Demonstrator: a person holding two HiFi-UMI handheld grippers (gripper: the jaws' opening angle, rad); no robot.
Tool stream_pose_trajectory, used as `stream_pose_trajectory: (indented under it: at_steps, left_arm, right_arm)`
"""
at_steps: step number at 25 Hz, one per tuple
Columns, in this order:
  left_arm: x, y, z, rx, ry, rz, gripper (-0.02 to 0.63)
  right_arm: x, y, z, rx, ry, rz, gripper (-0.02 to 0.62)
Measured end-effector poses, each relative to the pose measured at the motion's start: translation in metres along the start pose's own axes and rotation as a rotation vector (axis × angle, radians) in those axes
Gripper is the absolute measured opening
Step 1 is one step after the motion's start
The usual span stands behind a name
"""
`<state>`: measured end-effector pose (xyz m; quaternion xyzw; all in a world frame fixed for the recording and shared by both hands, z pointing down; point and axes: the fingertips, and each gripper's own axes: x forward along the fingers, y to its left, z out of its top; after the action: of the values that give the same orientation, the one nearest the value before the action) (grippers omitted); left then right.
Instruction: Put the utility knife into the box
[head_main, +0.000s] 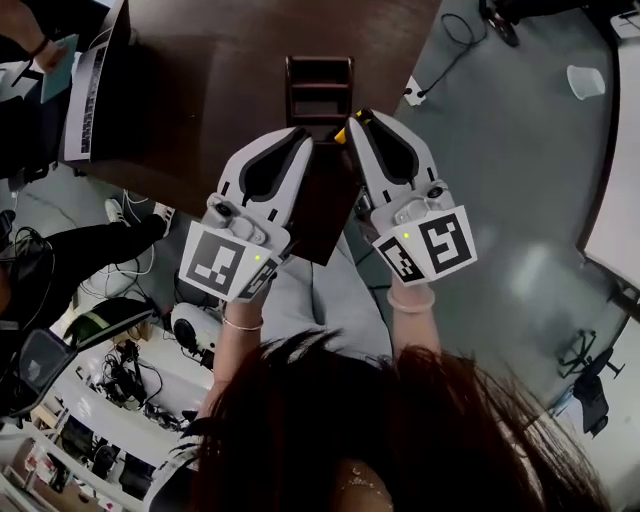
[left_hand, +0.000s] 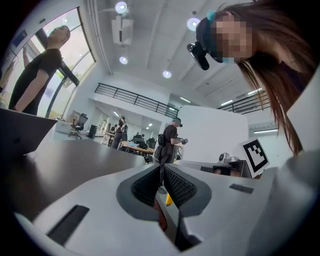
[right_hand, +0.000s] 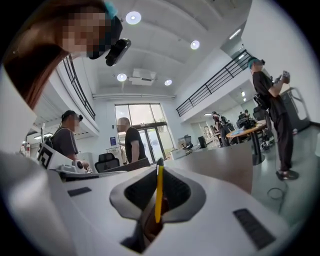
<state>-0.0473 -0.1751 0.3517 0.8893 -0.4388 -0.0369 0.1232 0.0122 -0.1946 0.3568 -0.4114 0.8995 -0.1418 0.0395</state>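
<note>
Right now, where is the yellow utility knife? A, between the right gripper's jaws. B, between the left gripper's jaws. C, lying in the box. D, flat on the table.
A: in the right gripper view, the utility knife shows as a thin yellow edge clamped between the jaws of the right gripper.

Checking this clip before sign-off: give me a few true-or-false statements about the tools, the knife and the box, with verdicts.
1. The right tool grips a yellow utility knife. True.
2. The utility knife lies inside the box. False: it is clamped in the right tool, outside the box.
3. The left tool has its jaws wide apart. False: they are pressed together.
4. The box stands on the dark table, beyond both tools' tips in the head view. True.
</note>
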Motion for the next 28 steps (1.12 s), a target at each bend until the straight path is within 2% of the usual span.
stream_pose_trajectory:
  at_steps: [7,12,17,22,28]
  left_arm:
    - [0.002,0.028,-0.042,-0.054,0.031,0.057,0.028]
    - [0.0,0.03,-0.059,-0.079,0.055,0.061,0.028]
    - [0.0,0.026,-0.07,-0.092,0.073,0.052,0.026]
    - [-0.003,0.026,-0.068,-0.094,0.069,0.055,0.028]
    - [-0.005,0.026,-0.067,-0.088,0.068,0.05,0.026]
  right_arm:
    - [0.012,-0.016,-0.041,0.0,0.01,-0.04,0.046]
    - [0.014,-0.021,-0.064,0.033,0.038,-0.05,0.046]
    - [0.011,-0.027,-0.073,0.047,0.022,-0.07,0.046]
    - [0.013,-0.026,-0.072,-0.003,0.025,-0.064,0.046]
    - [0.014,-0.022,-0.081,0.034,0.028,-0.05,0.048]
